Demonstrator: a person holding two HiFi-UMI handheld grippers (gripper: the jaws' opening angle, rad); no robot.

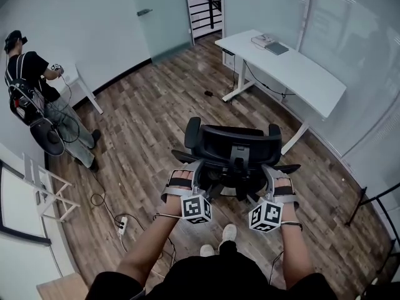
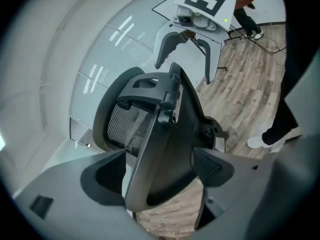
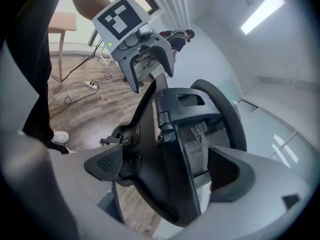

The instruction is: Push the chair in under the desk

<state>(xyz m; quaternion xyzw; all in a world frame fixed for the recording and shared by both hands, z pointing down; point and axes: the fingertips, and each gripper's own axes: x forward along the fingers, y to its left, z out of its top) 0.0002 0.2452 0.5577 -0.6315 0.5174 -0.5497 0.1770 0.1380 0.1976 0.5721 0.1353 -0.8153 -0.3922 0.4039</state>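
"What's the chair (image 1: 228, 144) made of?"
"On my screen I see a matt black plastic frame; its back panel (image 2: 127, 126) looks like fine ribbed mesh."
"And around it?"
"The floor (image 1: 150, 124) is wood-grain planks, low sheen; the tabletop (image 1: 300, 74) is smooth, white, matt."

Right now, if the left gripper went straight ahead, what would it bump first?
The back of the chair: its edge stands between the open jaws of the left gripper, so it would likely hit that first. How near it is I cannot tell.
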